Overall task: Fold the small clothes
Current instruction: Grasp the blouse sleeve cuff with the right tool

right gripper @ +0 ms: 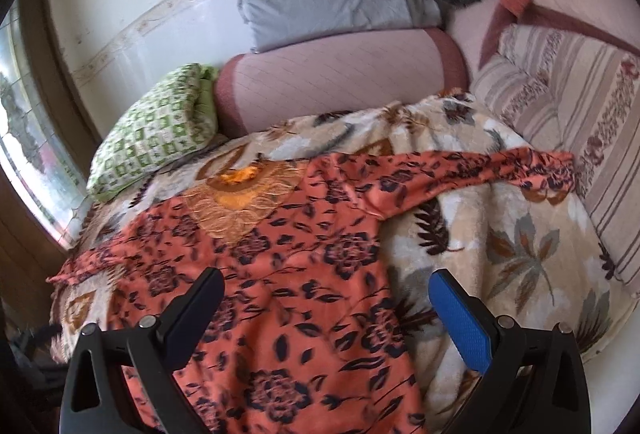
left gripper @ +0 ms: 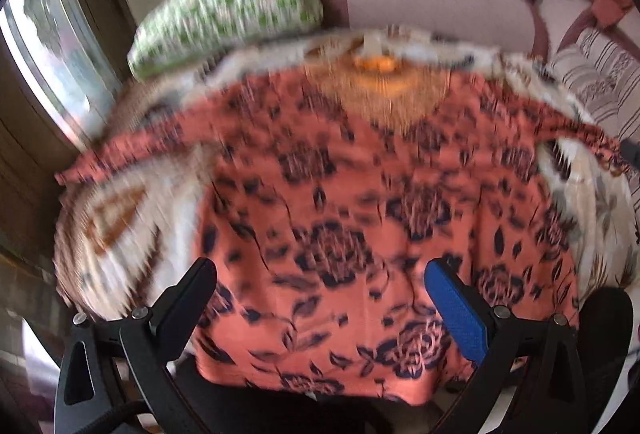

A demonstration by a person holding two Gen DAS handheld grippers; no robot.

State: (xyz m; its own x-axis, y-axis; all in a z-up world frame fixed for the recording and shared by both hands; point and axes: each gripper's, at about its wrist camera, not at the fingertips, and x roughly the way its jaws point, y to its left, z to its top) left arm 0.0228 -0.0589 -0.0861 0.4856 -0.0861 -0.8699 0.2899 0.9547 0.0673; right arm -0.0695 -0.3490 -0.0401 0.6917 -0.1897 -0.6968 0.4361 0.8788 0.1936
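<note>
In the left wrist view, blurred by motion, the orange floral blouse lies spread flat on a leaf-patterned plush blanket, its embroidered neckline at the far end, its hem nearest the camera and a sleeve reaching out to each side. The left gripper hovers low over the near hem with its jaws wide apart and nothing between them; the cloth under them looks thin, light and limp, likely to slide and crease on the fleece, so I judge a pinch at a hem corner or a sleeve end is the best hold. A green checked pillow sits at the far left. In the right wrist view, sharper, the blouse fills the near left of the bed, and its right sleeve stretches far right across the blanket toward a striped cushion. The right gripper is angled down over the garment's right side edge, jaws likewise spread wide and holding nothing, the black finger above the cloth and the blue one above the blanket
</note>
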